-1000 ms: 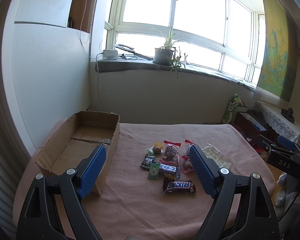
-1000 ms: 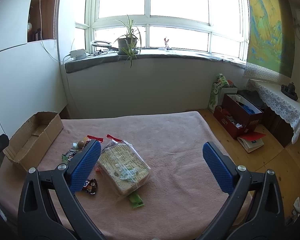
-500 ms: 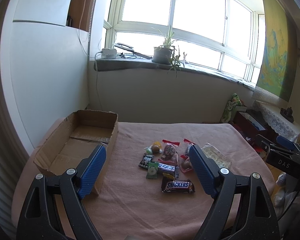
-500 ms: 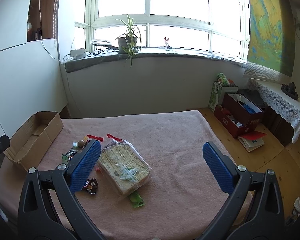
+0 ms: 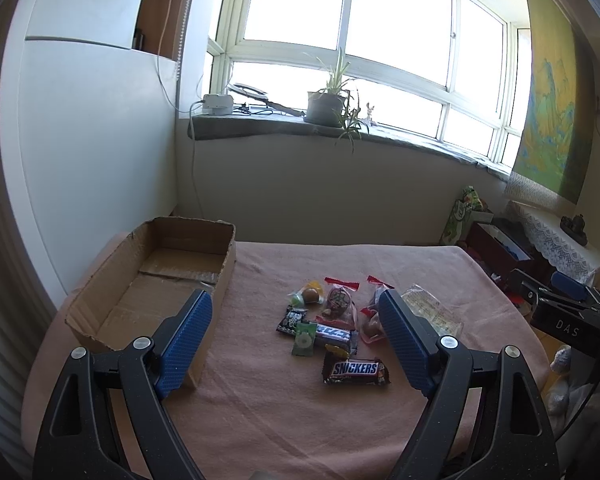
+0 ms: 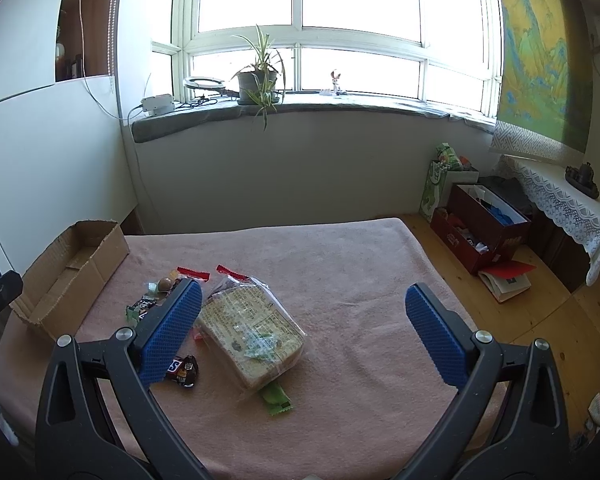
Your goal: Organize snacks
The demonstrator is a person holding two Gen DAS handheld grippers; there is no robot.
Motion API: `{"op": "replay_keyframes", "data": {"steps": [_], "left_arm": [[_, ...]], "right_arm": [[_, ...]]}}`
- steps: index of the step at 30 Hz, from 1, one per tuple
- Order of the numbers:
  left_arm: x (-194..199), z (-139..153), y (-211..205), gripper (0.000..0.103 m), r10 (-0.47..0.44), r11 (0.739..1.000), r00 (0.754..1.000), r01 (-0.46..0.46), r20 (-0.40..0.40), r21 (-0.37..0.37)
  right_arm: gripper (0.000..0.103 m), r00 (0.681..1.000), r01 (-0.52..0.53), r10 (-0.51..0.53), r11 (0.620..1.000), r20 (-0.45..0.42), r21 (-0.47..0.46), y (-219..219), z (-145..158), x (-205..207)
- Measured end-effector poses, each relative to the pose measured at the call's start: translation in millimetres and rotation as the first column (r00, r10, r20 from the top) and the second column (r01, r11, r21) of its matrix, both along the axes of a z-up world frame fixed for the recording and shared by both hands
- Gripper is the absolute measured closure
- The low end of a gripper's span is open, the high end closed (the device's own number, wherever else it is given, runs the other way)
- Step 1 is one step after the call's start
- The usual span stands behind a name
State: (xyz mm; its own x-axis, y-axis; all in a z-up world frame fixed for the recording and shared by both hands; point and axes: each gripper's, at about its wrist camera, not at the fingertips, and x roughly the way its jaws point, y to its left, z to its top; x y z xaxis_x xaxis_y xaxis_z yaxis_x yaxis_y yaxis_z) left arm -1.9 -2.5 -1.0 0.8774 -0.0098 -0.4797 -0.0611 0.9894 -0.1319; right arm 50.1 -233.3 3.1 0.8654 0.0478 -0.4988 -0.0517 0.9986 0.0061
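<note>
While both grippers hover above the pink cloth (image 6: 360, 264), left gripper (image 5: 296, 340) and right gripper (image 6: 304, 328) are spread wide, holding nothing. Snacks lie clustered mid-cloth: Snickers (image 5: 355, 370) nearest, cracker pack (image 6: 250, 330) at the right. Open box (image 5: 140, 280) sits left, apart from them.

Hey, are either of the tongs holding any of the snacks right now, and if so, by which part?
Nothing is held. The left tongs and right tongs are both open and empty above the table.
</note>
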Motion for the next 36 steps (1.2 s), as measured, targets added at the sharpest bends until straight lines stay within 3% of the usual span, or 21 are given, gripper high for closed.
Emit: {"op": "replay_keyframes", "data": {"steps": [18,28,36], "left_arm": [[11,-11,-4,0.018,-0.031,0.999,0.999,0.031,-0.032,-0.021],[23,-26,-10,0.018,-0.07,0.996,0.994,0.065,-0.088,-0.056],[37,-42,-26,0.018,-0.141,0.985,0.98,0.125,-0.144,-0.117]], "right_arm": [[0.0,0.999,-0.001,0.001,1.0,-0.035,0.001,-2,-12,10],[0.0,0.997,-0.014,0.013,1.0,-0.074,-0.008,-1,-25,23],[0.0,0.984,-0.07,0.079,0.996,-0.157,0.063,-16,-44,47]]}}
